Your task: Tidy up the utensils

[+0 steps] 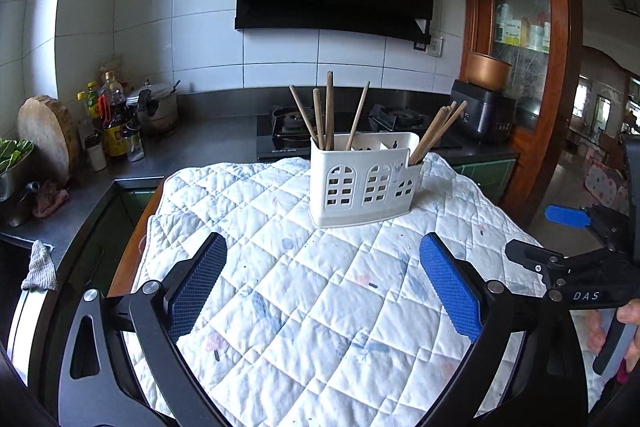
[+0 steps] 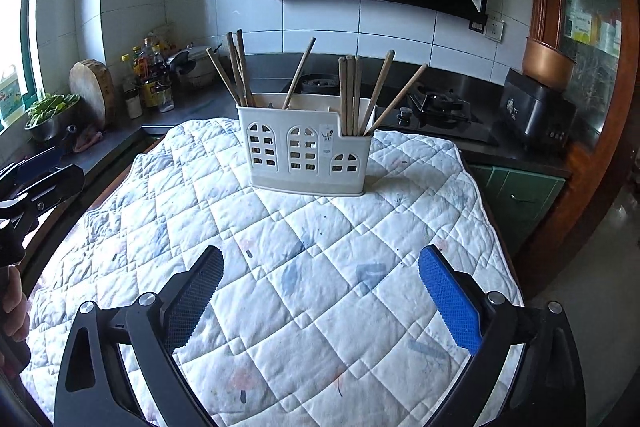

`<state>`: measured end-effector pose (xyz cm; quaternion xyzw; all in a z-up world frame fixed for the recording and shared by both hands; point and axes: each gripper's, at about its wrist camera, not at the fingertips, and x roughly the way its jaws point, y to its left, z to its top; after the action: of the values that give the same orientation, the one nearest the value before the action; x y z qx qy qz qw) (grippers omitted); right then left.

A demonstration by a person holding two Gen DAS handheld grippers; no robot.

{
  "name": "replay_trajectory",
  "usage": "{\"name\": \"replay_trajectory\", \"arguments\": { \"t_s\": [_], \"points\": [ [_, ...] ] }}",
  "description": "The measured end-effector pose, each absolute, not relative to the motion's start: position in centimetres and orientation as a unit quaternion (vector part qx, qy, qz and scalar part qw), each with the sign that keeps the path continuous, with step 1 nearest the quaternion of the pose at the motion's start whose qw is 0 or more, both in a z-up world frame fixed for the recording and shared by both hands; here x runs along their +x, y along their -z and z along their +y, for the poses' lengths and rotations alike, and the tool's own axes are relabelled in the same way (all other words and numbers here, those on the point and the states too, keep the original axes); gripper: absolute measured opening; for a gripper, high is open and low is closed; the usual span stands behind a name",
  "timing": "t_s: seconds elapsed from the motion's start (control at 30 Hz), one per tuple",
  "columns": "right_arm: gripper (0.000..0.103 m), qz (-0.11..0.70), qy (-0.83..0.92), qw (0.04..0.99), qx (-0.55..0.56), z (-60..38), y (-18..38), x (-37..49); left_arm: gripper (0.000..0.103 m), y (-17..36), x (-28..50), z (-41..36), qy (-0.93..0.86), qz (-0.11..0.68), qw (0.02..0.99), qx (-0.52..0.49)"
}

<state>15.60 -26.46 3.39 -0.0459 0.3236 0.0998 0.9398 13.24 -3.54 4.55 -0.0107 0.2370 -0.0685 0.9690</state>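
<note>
In the left wrist view, our left gripper [image 1: 322, 283] hangs over the quilted cloth [image 1: 304, 307] with its blue pads [image 1: 450, 287] spread wide apart and nothing between them. The white utensil holder [image 1: 362, 183] stands upright on the far part of the cloth, well ahead of the pads. Some chopsticks [image 1: 326, 115] lean loosely in its left compartment, and a tighter bunch of chopsticks [image 1: 436, 135] slants out of the low right compartment. At the right edge we see the right gripper [image 1: 560, 239] from the side, held by a hand [image 1: 630, 311].

In the right wrist view, the right gripper [image 2: 320, 291] is likewise spread wide, empty, above the near cloth. The holder [image 2: 308, 151] sits centred ahead. Its left and middle sections hold scattered sticks [image 2: 236, 71], and the low right section holds a denser group [image 2: 352, 91]. The left gripper's body [image 2: 36, 183] shows at the left edge.

We judge the step in hand to be the approach to the holder. To do it well, we should pick one stick or bunch, align the pads either side of its shaft above the rim, and close only once it is centred. A sideways nudge could tip the light holder on the soft cloth, so the free gripper might steady its wall.
</note>
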Motion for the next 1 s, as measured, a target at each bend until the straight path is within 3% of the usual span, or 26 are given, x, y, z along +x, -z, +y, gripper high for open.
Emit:
{"name": "replay_trajectory", "arguments": {
  "t_s": [0.27,0.53,1.0],
  "points": [
    [0.095,0.316,-0.082,0.944,-0.048,-25.8,-2.0,12.8,0.096,-2.5,10.5,-2.6,0.071,0.245,0.966,-0.036],
    [0.096,0.327,-0.088,0.941,-0.007,-26.6,-0.9,10.7,0.096,-1.9,8.0,-2.8,0.059,0.234,0.97,-0.001],
    [0.096,0.301,-0.098,0.948,-0.011,-26.0,-2.3,8.2,0.096,-1.9,5.8,-1.8,0.033,0.218,0.975,-0.009]
  ]
}}
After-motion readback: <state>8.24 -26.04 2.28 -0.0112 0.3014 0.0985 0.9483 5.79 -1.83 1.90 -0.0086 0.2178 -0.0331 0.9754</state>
